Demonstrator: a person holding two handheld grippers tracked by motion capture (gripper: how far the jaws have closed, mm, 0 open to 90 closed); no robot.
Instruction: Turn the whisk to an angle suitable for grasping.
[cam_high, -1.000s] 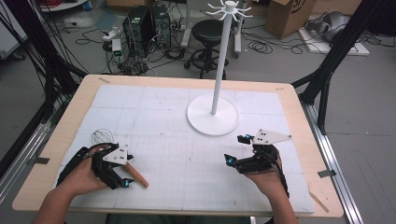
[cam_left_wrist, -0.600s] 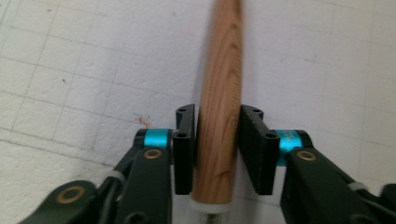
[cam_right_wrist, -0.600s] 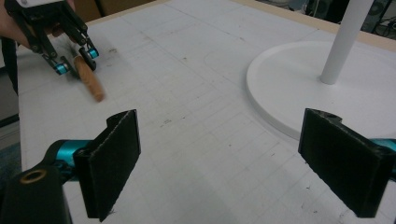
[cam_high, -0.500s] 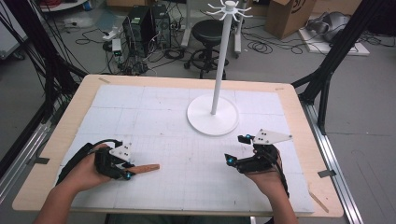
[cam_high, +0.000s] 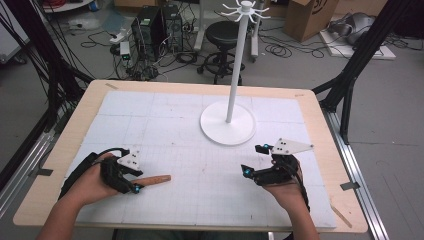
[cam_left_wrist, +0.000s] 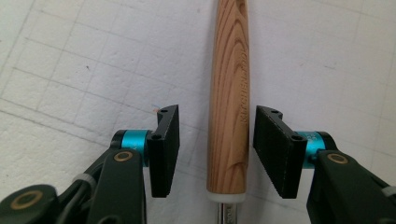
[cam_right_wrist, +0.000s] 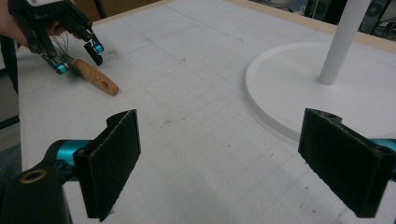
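Observation:
A utensil with a wooden handle (cam_high: 155, 178) lies on the white gridded mat at the front left, handle end pointing right. My left gripper (cam_high: 134, 181) straddles its near end. In the left gripper view the handle (cam_left_wrist: 231, 93) runs up between the pads with a gap on each side; the jaws have just been opening and do not press on it. A metal stub shows below the handle. From the right gripper view, thin wires show by the left gripper (cam_right_wrist: 77, 58) where the handle (cam_right_wrist: 95, 79) starts. My right gripper (cam_high: 252, 160) rests open on the mat at the front right, nothing between its jaws (cam_right_wrist: 229, 158).
A white hook stand with a round base (cam_high: 227, 131) and a tall pole rises at mid-table, just beyond the right gripper; its base (cam_right_wrist: 280, 79) shows close ahead. The mat (cam_high: 190, 150) covers a wooden table (cam_high: 325, 150). A stool, computers and cables lie behind.
The left hand turned, and the wooden handle swung from pointing diagonally toward the front edge to lying level, pointing right. The right gripper has kept still.

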